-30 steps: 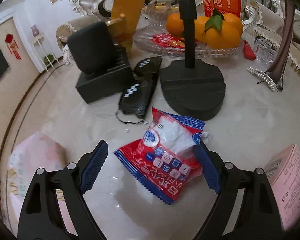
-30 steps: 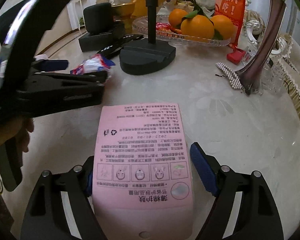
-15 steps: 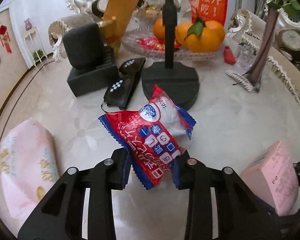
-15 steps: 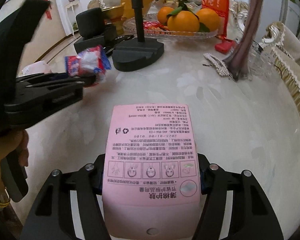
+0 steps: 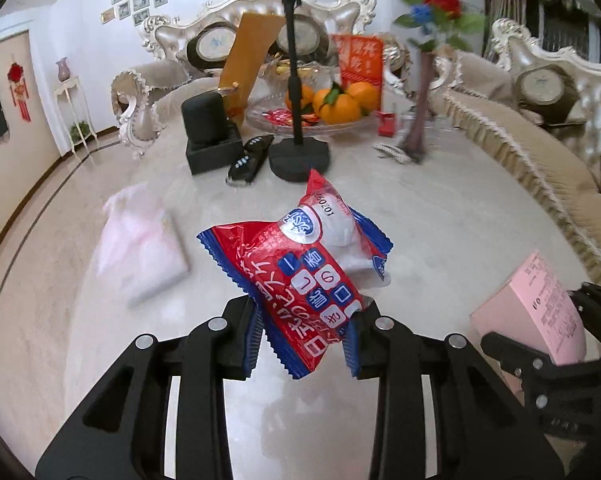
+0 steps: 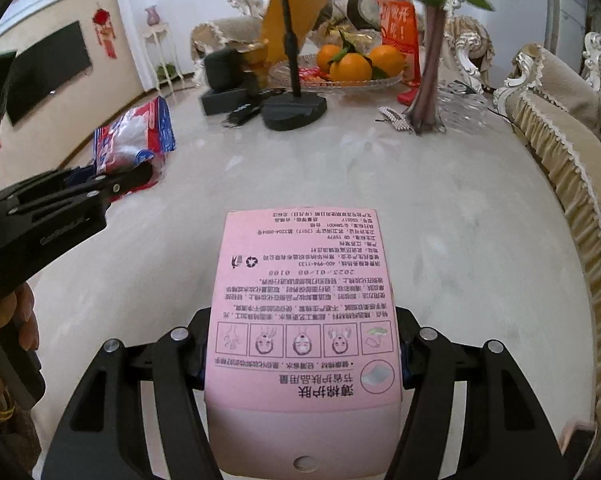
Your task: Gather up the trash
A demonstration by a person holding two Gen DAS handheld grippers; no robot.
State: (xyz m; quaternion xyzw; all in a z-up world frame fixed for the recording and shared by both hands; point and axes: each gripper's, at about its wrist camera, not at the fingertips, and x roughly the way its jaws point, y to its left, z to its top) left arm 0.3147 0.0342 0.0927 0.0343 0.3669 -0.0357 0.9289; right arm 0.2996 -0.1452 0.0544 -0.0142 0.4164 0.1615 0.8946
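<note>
My left gripper [image 5: 302, 336] is shut on a crumpled red, white and blue snack wrapper [image 5: 300, 264], which hangs above the marble table [image 5: 440, 208]. In the right wrist view the same wrapper [image 6: 132, 140] shows at the left, clamped in the left gripper [image 6: 132, 176]. My right gripper [image 6: 302, 354] is shut on a pink printed box [image 6: 304, 304], its pads pressed on both long sides, lifted off the table. That pink box [image 5: 536, 304] also appears at the lower right of the left wrist view.
A pink tissue pack [image 5: 140, 248] lies on the table at the left. Farther back stand a black stand base [image 5: 298, 158], remotes [image 5: 248, 158], a black box [image 5: 210, 140], a glass fruit dish with oranges [image 5: 332, 108] and a vase [image 6: 426, 76]. A sofa [image 6: 560, 132] borders the right edge.
The left jaws closed on the wrapper and lifted it off the table. The right jaws tightened on the pink box and raised it. Both grippers pulled back from the far table items.
</note>
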